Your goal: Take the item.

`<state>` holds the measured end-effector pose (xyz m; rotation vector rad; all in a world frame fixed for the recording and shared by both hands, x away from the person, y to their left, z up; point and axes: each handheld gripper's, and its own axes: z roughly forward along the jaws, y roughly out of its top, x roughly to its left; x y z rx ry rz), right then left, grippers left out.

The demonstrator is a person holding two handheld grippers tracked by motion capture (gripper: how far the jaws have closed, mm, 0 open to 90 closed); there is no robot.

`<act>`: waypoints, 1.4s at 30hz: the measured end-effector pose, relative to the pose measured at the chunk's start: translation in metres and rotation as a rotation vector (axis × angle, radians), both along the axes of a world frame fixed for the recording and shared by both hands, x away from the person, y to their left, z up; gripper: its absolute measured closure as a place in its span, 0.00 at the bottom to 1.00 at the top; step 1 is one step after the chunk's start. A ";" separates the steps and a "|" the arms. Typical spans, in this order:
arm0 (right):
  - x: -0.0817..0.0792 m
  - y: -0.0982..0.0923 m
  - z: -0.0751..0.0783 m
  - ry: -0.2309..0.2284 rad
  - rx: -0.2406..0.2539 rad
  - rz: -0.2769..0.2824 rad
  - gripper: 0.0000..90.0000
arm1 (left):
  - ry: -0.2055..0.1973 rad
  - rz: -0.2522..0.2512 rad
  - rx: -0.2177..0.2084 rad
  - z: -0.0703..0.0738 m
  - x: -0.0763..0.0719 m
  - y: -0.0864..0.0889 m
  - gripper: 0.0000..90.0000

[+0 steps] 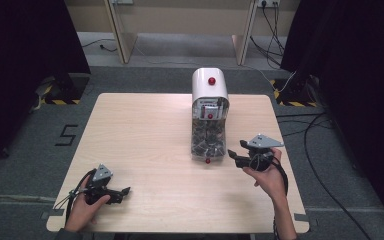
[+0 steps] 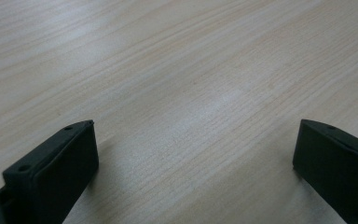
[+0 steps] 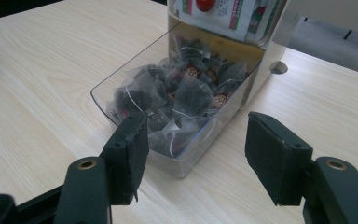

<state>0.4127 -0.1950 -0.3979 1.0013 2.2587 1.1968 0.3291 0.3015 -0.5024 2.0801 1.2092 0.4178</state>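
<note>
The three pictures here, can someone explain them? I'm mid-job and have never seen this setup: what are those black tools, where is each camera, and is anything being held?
There is no robot arm. A person holds a hand tool with two black jaws in each hand: the left gripper and the right gripper.

The wide picture comes from a fixed camera above the person's side, looking down on the wooden table. The other two come from cameras riding on each gripper, looking along its jaws.

On the table stands a white dispenser with a red knob; its clear drawer is pulled out and full of pyramid tea bags.

Nothing is held. The left gripper's jaws stand wide apart over bare wood. The right gripper points at the drawer's front corner, its jaws open and apart from it.
</note>
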 end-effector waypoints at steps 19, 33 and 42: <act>-0.003 0.003 -0.009 0.031 -0.016 0.010 0.44 | 0.000 0.000 0.000 0.000 0.000 0.000 0.00; -0.007 0.007 -0.016 0.044 -0.023 0.023 0.42 | 0.000 0.000 0.000 0.000 0.000 0.000 0.00; -0.012 0.008 -0.021 0.061 -0.035 0.031 0.40 | 0.000 0.000 0.000 0.000 0.000 0.000 0.00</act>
